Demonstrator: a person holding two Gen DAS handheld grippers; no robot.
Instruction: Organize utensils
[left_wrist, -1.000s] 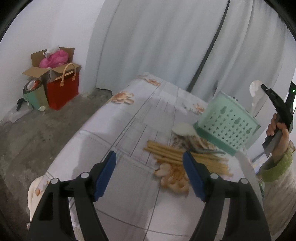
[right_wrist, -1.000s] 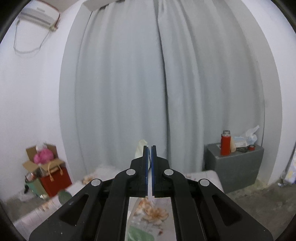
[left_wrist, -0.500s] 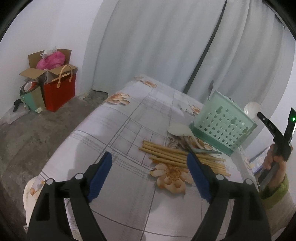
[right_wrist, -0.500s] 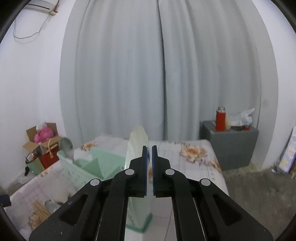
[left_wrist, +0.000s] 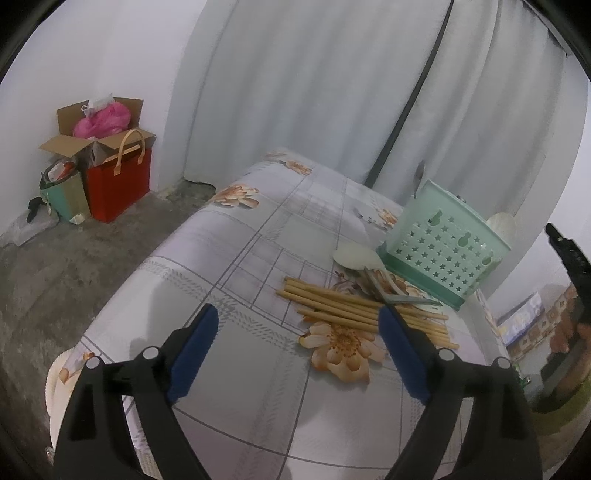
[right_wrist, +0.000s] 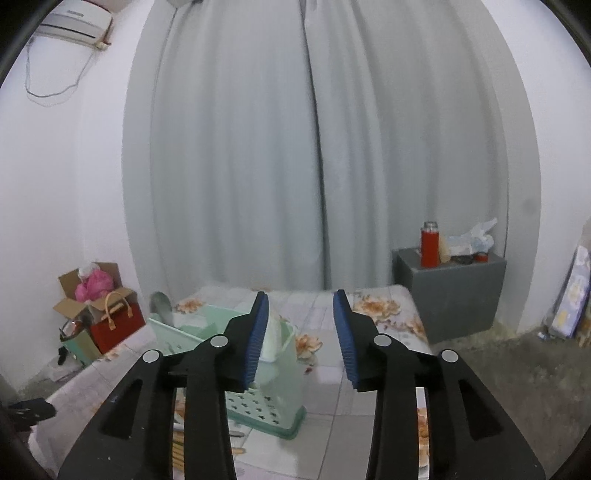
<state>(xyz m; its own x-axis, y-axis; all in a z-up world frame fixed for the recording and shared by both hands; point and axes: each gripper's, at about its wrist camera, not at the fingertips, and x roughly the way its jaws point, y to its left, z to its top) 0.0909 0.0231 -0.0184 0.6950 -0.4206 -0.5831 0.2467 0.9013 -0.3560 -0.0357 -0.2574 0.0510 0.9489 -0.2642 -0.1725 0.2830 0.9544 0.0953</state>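
Observation:
My left gripper (left_wrist: 299, 334) hangs over the near part of the flowered table (left_wrist: 236, 236); its jaws are opening and stand wide with nothing between them. Just beyond its right finger lies a pile of wooden chopsticks (left_wrist: 343, 308), with white spoons (left_wrist: 354, 254) and a grey utensil behind it. The mint-green star-holed basket (left_wrist: 443, 245) stands at the right. My right gripper (right_wrist: 300, 308) is above the basket (right_wrist: 266, 402); its jaws are opening and hold nothing. A pale spoon (right_wrist: 273, 338) stands in the basket beside the right gripper's left finger. Another spoon (right_wrist: 161, 304) sticks up at the basket's far end.
On the floor at the left stand a red bag (left_wrist: 118, 181) and a cardboard box (left_wrist: 99, 125). A grey cabinet (right_wrist: 450, 291) with a red flask (right_wrist: 429, 248) is at the back right. Curtains hang behind the table. A green sleeve (left_wrist: 565, 406) shows at the right.
My right gripper swung over the basket and opened, letting go of the pale spoon, which now stands in the basket. My left gripper's jaws spread a little wider.

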